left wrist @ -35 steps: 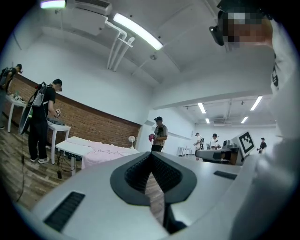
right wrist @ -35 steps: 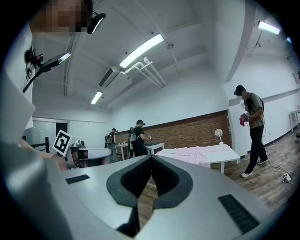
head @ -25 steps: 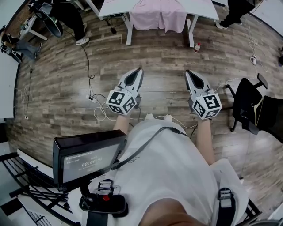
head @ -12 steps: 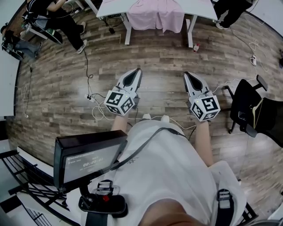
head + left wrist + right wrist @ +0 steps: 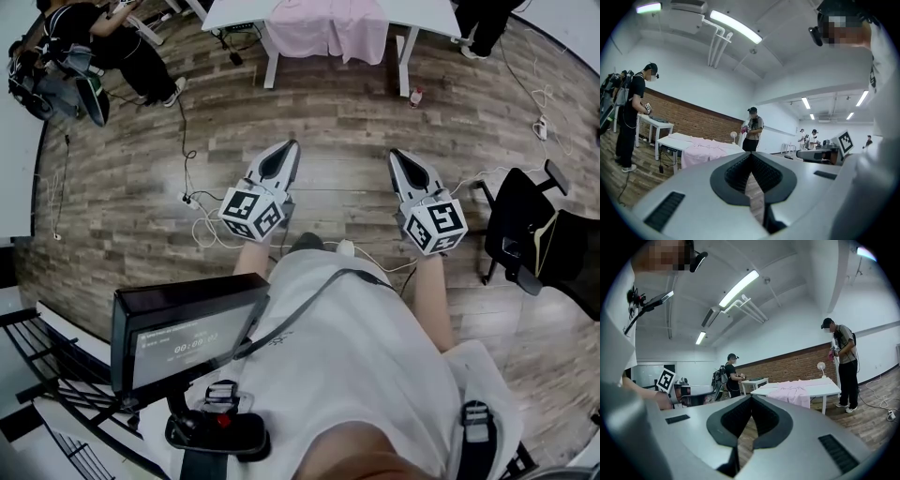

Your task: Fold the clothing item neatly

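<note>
both tools clenched, nothing between the jaws: left gripper (image 5: 284,156) and right gripper (image 5: 404,163) held out over the wood floor (image 5: 337,117), tips pointing at the white table (image 5: 239,11). pink garment (image 5: 329,28) lies on that table, draping over its near edge, well apart from both grippers.

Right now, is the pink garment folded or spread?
Spread, not folded: the garment lies rumpled across the table, with one part hanging over its near edge.
</note>
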### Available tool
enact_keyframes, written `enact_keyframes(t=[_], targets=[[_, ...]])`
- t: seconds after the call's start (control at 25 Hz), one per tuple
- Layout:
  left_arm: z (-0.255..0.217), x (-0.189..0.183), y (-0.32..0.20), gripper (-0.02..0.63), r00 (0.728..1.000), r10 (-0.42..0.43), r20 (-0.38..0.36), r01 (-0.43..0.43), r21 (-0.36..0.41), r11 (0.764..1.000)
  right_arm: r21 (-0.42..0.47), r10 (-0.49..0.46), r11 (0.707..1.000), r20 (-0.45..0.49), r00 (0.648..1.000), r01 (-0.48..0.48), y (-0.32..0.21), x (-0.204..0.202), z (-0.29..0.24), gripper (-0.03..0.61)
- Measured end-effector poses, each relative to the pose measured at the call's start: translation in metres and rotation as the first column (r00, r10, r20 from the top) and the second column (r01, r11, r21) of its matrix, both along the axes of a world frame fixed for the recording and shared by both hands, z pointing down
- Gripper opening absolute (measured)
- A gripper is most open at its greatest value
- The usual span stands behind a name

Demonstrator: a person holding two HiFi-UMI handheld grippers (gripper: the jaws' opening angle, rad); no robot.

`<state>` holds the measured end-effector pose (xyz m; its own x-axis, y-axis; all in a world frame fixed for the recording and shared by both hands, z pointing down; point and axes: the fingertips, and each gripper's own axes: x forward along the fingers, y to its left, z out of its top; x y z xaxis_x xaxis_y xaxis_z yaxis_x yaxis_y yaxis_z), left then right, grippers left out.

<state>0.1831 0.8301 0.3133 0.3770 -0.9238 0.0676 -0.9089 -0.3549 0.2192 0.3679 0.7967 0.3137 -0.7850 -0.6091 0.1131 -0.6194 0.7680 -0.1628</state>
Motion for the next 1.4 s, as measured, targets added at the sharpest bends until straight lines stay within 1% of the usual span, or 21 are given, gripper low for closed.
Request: enact_keyframes(t=[0.24,0.4,0.76,1.08,1.4], targets=[[-0.006,0.009,-0.005,0.002,1.0,-0.005,0.006,0.005,-0.005,1.0,0.003,-0.022,1.0,0.01,1.0,0.022,-0.005,0.005,-0.004,0.003],[-0.008,0.013,-0.011,0.002,1.0,-0.004,0.017,0.004,-0.003,1.0,-0.008,-0.019,1.0,0.022,1.0,0.02,-0.012,0.01,0.0,0.003],[-0.006,-0.001,-0.032,0.002,1.0,-0.005,0.026,0.006,-0.006,1.0,-0.01,-0.013,1.0,0.02,1.0,0.013,-0.031,-0.002,0.004,0.003],[0.004,-0.03,-0.074,0.002,1.0,0.015,0.004,-0.014,-0.007,1.0,-0.016,0.001,1.0,-0.003,1.0,-0.001,-0.067,-0.03,0.012,0.003],[0.008,-0.073,-0.14,0.002,0.999,0.051,-0.007,-0.051,-0.029,0.998,-0.022,0.033,0.999,-0.028,0.999,-0.034,-0.125,-0.073,0.01,0.003]])
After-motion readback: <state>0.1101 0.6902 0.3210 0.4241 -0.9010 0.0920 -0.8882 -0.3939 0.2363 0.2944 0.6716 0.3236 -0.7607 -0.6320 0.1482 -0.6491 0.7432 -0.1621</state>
